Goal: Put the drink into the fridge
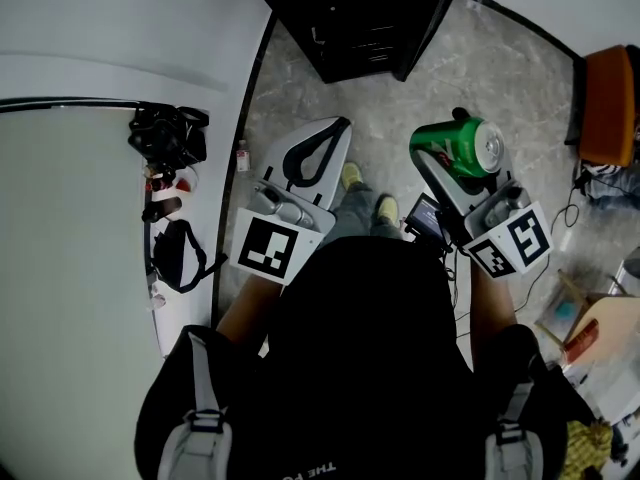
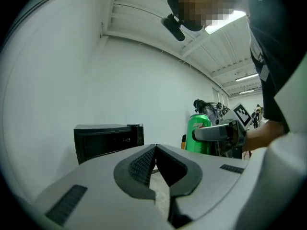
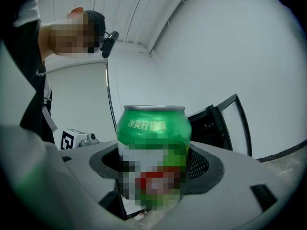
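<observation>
My right gripper [image 1: 458, 140] is shut on a green drink can [image 1: 472, 148], which lies tilted between the jaws with its silver top facing right. In the right gripper view the can [image 3: 153, 128] stands upright between the dark pads [image 3: 204, 164]. A black fridge [image 1: 365, 18] stands on the floor ahead with its door [image 1: 432, 23] swung open; the right gripper view shows the fridge [image 3: 211, 126] behind the can. My left gripper [image 1: 322, 148] is shut and holds nothing. Its view shows the fridge [image 2: 108, 140] ahead and the can [image 2: 198, 134] at the right.
A white wall [image 1: 110, 218] runs along the left, with a black bag and camera gear [image 1: 168, 143] hanging against it. A small bottle [image 1: 242, 155] stands at the wall's foot. An orange chair [image 1: 610, 103] and cables [image 1: 570, 213] are at the right on the marble floor [image 1: 510, 73].
</observation>
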`<state>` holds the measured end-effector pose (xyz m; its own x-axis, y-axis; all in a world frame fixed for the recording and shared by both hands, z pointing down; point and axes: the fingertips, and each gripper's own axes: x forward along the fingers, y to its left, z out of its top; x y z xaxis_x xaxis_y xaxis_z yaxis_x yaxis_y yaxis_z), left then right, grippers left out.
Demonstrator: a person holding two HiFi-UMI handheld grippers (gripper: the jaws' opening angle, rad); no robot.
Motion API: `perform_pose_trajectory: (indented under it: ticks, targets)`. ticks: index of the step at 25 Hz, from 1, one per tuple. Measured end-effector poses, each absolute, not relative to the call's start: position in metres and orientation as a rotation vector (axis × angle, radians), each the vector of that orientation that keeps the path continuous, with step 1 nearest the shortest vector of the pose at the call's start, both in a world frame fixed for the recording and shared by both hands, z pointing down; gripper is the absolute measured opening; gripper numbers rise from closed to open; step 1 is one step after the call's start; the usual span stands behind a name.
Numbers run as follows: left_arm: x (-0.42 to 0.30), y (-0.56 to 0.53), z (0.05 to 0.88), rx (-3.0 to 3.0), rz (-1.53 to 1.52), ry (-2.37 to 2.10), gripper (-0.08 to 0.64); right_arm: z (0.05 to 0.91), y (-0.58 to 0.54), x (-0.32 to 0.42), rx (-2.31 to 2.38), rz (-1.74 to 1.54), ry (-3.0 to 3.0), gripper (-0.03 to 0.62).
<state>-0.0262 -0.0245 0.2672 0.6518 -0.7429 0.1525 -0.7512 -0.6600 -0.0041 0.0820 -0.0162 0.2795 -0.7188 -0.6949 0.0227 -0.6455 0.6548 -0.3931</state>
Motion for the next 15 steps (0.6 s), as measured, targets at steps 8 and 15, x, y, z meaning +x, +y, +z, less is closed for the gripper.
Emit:
perform_pose_trajectory:
  ticks: [8,15]
  targets:
    - [-0.051,-0.072,0.279,2.79,0.192,-1.235,0.011,0.282,-0.062,0.056,-1.159,-0.558,2.753,0.341]
    - [-0.071,-0.103,0.277,2.783,0.163,-1.245,0.011,0.286,-0.093,0.041,-1.178,-0.571,2.752,0.341]
